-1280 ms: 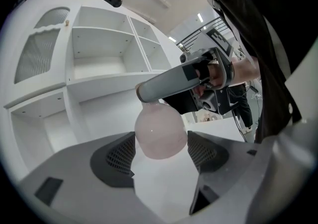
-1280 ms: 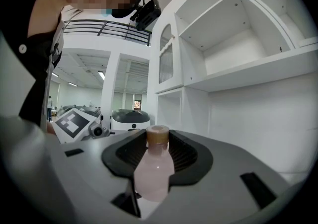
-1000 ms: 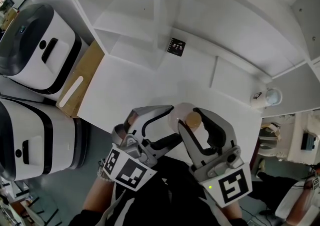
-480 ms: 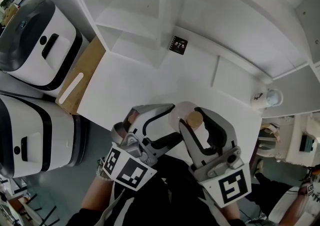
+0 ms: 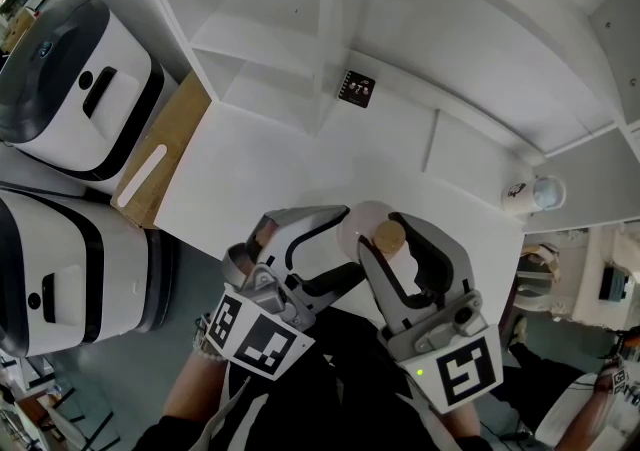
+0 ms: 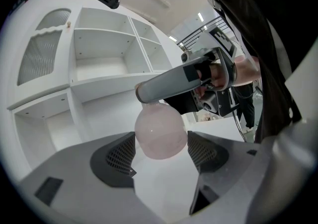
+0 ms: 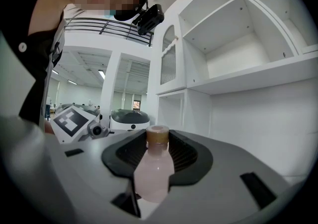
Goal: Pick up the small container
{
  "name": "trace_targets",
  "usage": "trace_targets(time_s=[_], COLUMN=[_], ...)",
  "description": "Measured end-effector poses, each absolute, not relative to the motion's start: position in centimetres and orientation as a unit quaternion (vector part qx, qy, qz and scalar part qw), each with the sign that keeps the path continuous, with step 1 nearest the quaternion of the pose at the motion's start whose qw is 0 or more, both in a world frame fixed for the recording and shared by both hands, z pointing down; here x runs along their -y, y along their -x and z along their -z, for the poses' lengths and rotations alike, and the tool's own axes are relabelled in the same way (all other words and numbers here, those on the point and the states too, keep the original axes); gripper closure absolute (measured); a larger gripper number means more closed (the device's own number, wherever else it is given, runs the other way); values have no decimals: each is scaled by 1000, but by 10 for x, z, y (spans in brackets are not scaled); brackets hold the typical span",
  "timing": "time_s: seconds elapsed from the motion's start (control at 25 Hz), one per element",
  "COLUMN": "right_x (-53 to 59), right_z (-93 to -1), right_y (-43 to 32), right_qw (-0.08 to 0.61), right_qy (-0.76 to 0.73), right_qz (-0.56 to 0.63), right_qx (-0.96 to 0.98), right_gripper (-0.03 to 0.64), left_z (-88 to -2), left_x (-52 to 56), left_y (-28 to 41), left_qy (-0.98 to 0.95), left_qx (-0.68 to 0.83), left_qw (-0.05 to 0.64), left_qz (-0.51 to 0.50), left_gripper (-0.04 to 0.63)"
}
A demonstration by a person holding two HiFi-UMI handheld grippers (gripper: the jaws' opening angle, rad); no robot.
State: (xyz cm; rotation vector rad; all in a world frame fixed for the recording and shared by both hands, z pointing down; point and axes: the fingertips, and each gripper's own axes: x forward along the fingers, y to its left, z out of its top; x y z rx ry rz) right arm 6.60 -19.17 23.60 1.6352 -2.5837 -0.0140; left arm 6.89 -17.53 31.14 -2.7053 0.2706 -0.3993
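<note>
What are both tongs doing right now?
Left tongs: open, around the bottle's round bottom.
Right tongs: shut on the bottle.

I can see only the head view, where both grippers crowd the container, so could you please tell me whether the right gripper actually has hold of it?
Observer: Yes. The right gripper view shows the right gripper closed on the small bottle, which stands upright between its pads.
Operator: Thank you. What is the left one doing?
Observer: The left gripper has its jaws apart, with the bottle's round pink body between them.
Operator: And where on the bottle does the right one grip?
Observer: At the neck. In the left gripper view, one right jaw crosses just above the round body, and in the right gripper view the tan cap pokes out above the pads.
</note>
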Motion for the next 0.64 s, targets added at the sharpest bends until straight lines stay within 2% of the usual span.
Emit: trace_targets(time_s=[0.64], right_x=[192], right_z=[-239], right_y=[-64], right_qw=[45], right_qy=[-538], right_qz=[1], right_qx=[842], right_gripper=[472], left_z=[-315], left_x=[175], left_y=[-67], left_qy=[966], left_qx=[-91], left_qw=[191], left_qz=[146], left_gripper=[268])
